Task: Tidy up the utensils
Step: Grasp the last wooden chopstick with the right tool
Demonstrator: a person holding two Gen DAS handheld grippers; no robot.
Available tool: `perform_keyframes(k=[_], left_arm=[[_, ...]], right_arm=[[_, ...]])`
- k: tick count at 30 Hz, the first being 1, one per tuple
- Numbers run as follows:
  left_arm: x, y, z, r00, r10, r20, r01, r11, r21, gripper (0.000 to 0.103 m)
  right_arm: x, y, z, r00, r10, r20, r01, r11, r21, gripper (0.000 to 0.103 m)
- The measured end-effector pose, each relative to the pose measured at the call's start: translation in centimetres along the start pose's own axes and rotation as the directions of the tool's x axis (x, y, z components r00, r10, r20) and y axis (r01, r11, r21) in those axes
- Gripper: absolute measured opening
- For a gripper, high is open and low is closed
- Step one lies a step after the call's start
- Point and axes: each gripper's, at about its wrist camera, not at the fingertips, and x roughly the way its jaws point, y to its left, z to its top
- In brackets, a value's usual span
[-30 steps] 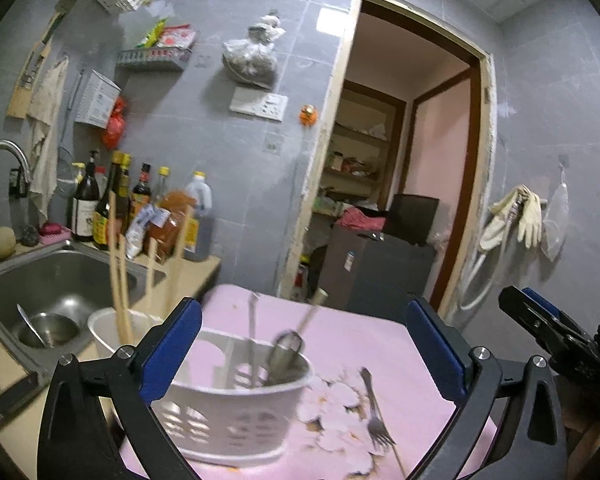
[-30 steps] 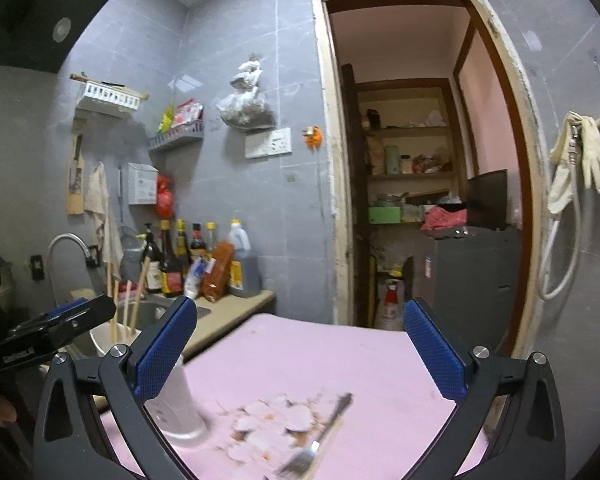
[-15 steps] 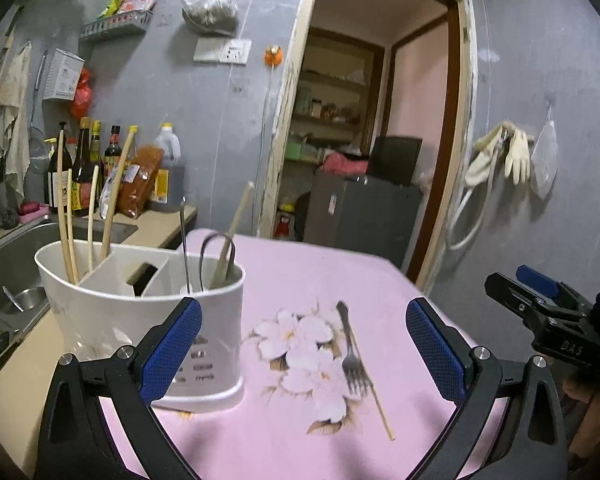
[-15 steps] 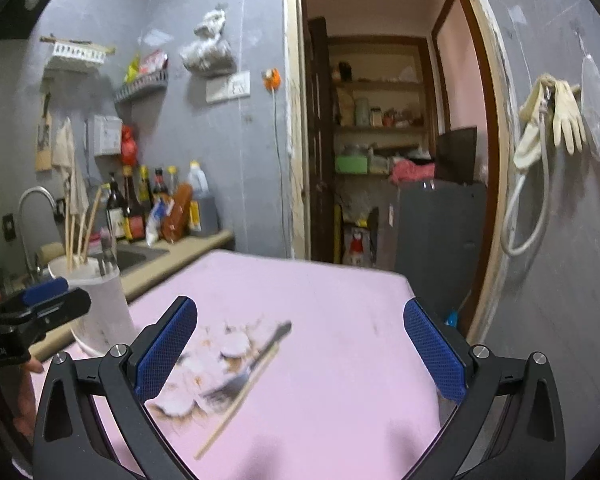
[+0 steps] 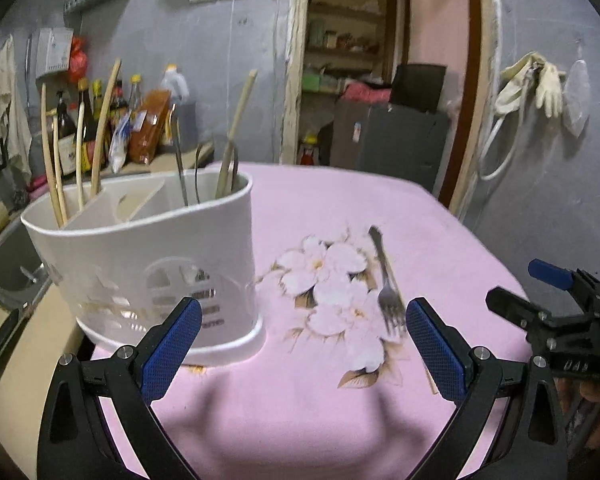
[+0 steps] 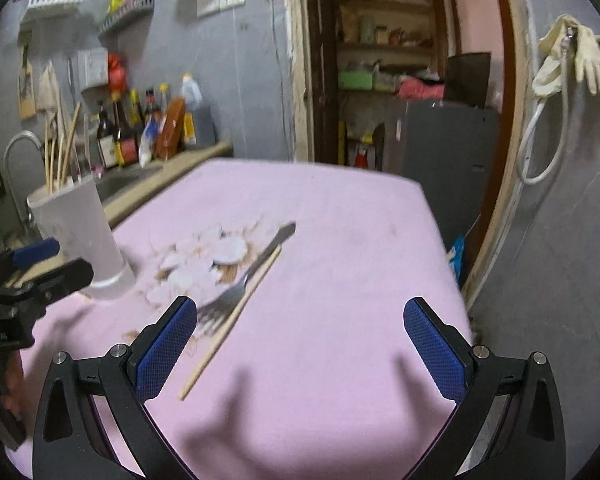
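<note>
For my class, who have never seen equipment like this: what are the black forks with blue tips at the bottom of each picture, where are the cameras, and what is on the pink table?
There is no robot. A person holds a two-finger gripper in each hand, each with a camera looking forward along its fingers. One picture is from the left gripper, the other from the right gripper. Both are open and hold nothing. On the pink tablecloth stands a white utensil holder with chopsticks and other utensils upright in it. A fork and a single chopstick lie loose, side by side, near the flower print.
</note>
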Motion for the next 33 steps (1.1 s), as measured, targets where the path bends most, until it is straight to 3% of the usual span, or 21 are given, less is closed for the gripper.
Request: perform_keyframes(k=[7,18,21,23,27,29,33], left_arm=[[1.2,0.3,-0.8,0.995,0.044,-0.085,-0.043,0.999,0.011,0.1],[1.4,1.9,-1.3,0.986,0.058,-0.155,-0.065,0.997,-0.041,0.1],[1.6,2.2,-1.4,0.984,0.046,-0.172,-0.055,0.997,-0.051,0.1],[1.5,2.3,-1.4,0.984,0.028,-0.178,-0.039,0.998,-0.054,0.1],[1.5,1.8,-1.3,0.983,0.004,-0.185,-0.012,0.999,-0.043,0.1],[1.5,1.6,-1.3,0.982,-0.009,-0.188,0.001,0.999,-0.043,0.1],[1.8,1.0,-1.1,0.976,-0.049,-0.21,0.038,0.998,-0.053,0.1]], right_arm=[[2.4,1.6,-1.2,0.989,0.015,-0.145,-0.026,0.997,-0.074,0.103],[5.0,4.0,-2.1,0.963,-0.038,-0.266,-0.012,0.983,-0.184,0.103],[5.6,4.5,-2.1,0.959,-0.063,-0.276,0.003,0.978,-0.21,0.098],[5.9,4.5,-1.9,0.958,-0.061,-0.279,0.002,0.978,-0.209,0.076],[6.0,3.7,-1.5,0.958,-0.079,-0.275,0.017,0.975,-0.221,0.049],[5.9,3.1,-1.5,0.958,-0.099,-0.269,0.036,0.973,-0.229,0.026],[5.6,1.4,-1.3,0.963,-0.069,-0.261,0.019,0.982,-0.19,0.007]])
